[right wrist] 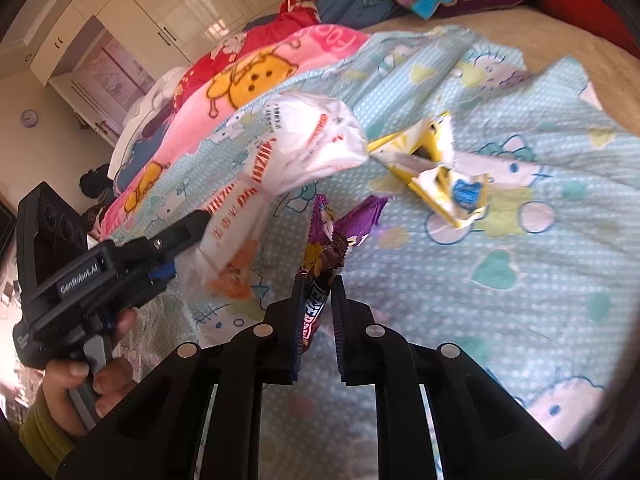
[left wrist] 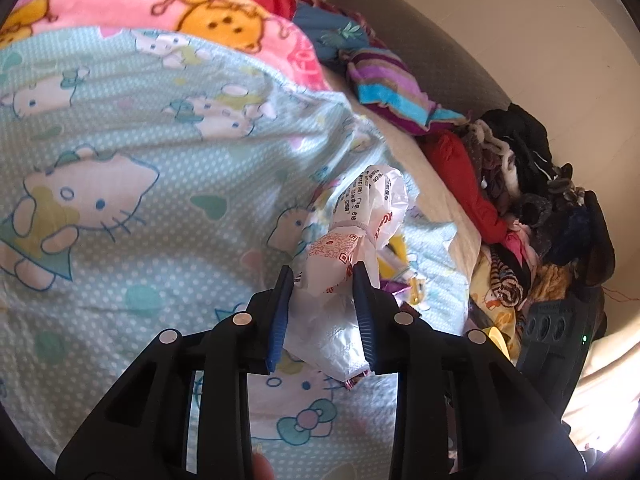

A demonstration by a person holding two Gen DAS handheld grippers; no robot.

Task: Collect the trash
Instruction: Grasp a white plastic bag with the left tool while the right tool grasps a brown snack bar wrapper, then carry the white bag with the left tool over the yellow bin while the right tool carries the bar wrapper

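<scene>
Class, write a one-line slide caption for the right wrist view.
Right claw grips a purple snack wrapper beside the white plastic bag held by the left claw.

A bed draped in a pale blue cartoon-cat sheet (left wrist: 120,128), with a pink blanket (right wrist: 256,76) beside it and a striped pillow (left wrist: 392,88) near a grey headboard (left wrist: 432,52). Clothes (left wrist: 532,200) are heaped at one edge. Glossy cream wardrobes (right wrist: 172,4) line the far wall, near a purple wall clock (right wrist: 29,118).

Yellow wrapper (left wrist: 394,258) mostly behind white bag (left wrist: 352,240).
</scene>
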